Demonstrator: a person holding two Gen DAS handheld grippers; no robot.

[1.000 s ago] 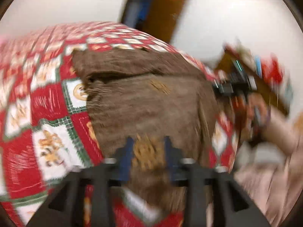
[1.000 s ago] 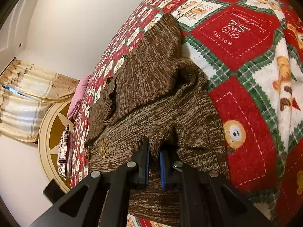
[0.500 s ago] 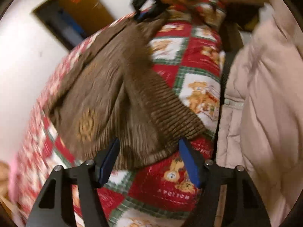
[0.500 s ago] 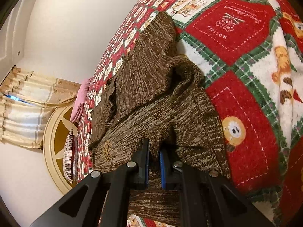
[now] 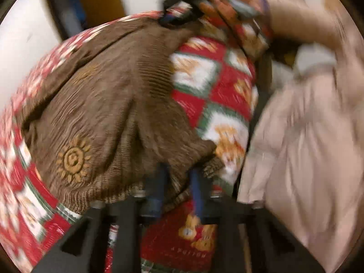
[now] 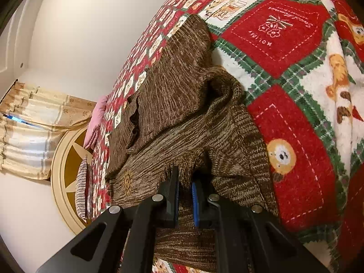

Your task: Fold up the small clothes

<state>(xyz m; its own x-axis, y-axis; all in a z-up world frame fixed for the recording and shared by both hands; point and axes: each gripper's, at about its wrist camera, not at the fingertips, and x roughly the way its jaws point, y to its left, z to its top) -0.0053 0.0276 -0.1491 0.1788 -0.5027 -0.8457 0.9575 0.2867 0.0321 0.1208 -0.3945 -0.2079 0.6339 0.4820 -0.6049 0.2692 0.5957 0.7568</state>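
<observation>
A brown knitted sweater (image 5: 109, 104) with a gold sun patch (image 5: 73, 159) lies bunched on a red, green and white Christmas blanket (image 5: 204, 84). My left gripper (image 5: 176, 182) has closed around the sweater's near ribbed edge, with knit between its blue pads. My right gripper (image 6: 184, 190) is shut on the sweater (image 6: 182, 104) at another edge and shows at the top of the left wrist view (image 5: 179, 11), held by a hand. The left view is blurred.
The blanket (image 6: 295, 72) covers a bed. A person in a pale pink jacket (image 5: 307, 147) stands at the right. A pink pillow (image 6: 96, 118), a round cream and brown headboard (image 6: 66, 166) and drawn curtains (image 6: 29, 127) are at the far end.
My left gripper was open and away from the sweater half a second ago; it has moved in and closed on the near edge. My right gripper has kept its grip.
</observation>
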